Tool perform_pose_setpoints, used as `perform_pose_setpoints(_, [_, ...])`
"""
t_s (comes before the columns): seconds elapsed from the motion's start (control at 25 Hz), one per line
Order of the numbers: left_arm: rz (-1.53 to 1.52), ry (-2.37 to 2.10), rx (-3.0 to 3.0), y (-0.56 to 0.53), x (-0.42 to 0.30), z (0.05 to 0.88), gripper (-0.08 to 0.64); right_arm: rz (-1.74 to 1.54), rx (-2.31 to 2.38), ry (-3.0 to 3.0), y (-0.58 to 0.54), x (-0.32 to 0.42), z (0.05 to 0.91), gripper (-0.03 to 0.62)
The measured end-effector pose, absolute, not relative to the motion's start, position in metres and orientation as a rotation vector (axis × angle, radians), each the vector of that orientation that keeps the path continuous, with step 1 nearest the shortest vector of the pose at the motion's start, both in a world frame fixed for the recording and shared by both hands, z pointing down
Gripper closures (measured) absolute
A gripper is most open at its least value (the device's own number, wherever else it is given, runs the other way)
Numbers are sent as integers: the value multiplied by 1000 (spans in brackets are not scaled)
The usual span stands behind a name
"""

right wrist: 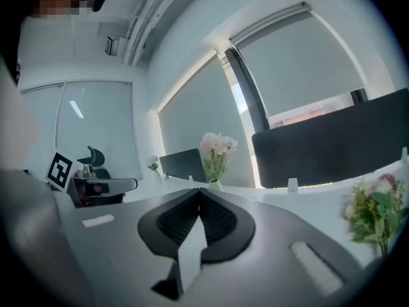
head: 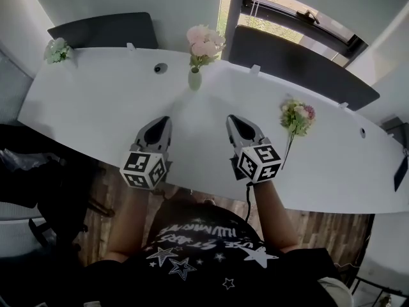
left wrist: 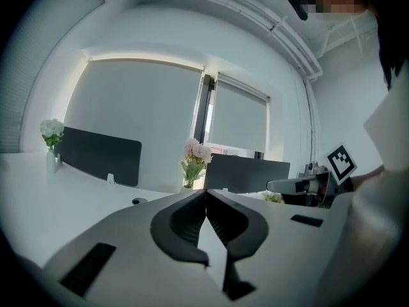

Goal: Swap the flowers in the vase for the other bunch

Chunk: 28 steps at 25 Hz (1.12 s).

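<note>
The small pale-green vase (head: 195, 80) of soft pink flowers (head: 204, 42) stood upright far across the smooth white table (head: 96, 107), beyond both tongs. The left gripper (head: 165, 119) and right gripper (head: 231, 118) were closed and empty (ribbed pads meeting). The loose mixed bunch (head: 296, 116) lay right of the right gripper, its stems pointing toward the near edge.
</note>
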<state>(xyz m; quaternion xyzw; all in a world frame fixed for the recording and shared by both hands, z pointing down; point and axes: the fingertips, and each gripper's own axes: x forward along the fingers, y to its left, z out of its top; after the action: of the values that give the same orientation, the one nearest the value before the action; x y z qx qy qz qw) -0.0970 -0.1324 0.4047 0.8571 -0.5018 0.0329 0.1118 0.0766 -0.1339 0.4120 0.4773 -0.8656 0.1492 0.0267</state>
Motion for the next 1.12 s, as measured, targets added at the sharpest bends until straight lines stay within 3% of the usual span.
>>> perform_pose_setpoints(0.92, [226,-1216,2705,-273,-84,434,549,574,1591,-2603,-244,52,415,589])
perform_pose_setpoints(1.12, [238,-1158,2744,-280,-73,446,430,614,1584,-2604,-256,48,423,589])
